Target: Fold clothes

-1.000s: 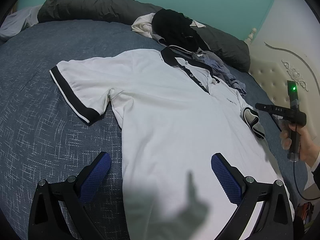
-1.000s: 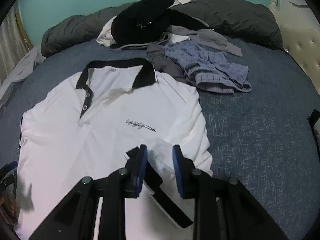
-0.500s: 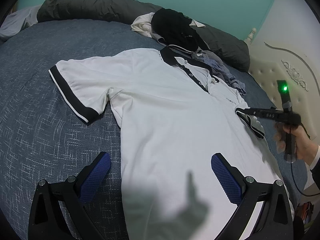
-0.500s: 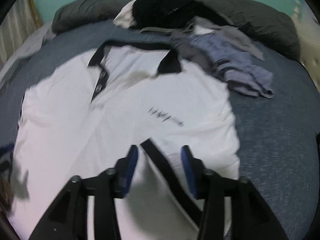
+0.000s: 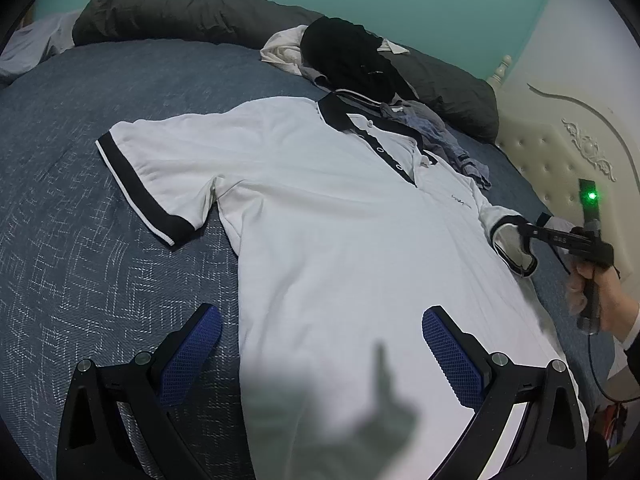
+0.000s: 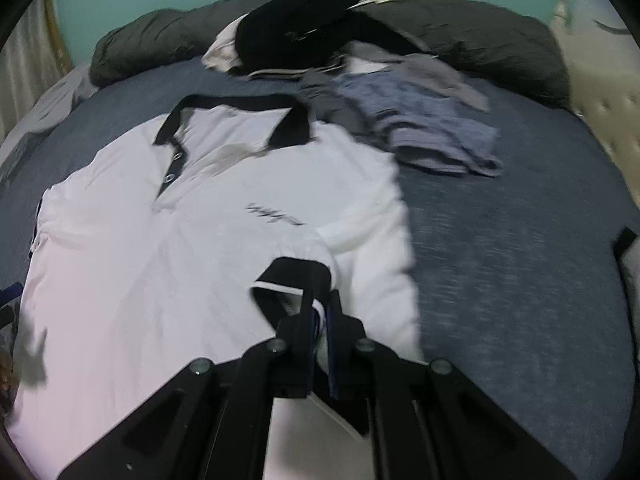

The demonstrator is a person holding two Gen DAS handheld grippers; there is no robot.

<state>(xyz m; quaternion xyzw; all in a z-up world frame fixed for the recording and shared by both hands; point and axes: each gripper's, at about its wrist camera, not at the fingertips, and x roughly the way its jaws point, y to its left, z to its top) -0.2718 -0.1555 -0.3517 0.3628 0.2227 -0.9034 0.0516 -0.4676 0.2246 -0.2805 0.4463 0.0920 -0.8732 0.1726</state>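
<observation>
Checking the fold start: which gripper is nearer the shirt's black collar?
Right. The right gripper is clamped on a sleeve cuff below the collar; the left gripper hovers open near the hem.

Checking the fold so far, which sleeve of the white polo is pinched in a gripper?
The sleeve by the chest logo, pinched in the right gripper; the other sleeve lies flat.

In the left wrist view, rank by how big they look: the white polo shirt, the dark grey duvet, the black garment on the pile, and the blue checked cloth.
1. White polo shirt
2. Dark grey duvet, though it lies farther away
3. Black garment
4. Blue checked cloth, partly hidden behind the collar
</observation>
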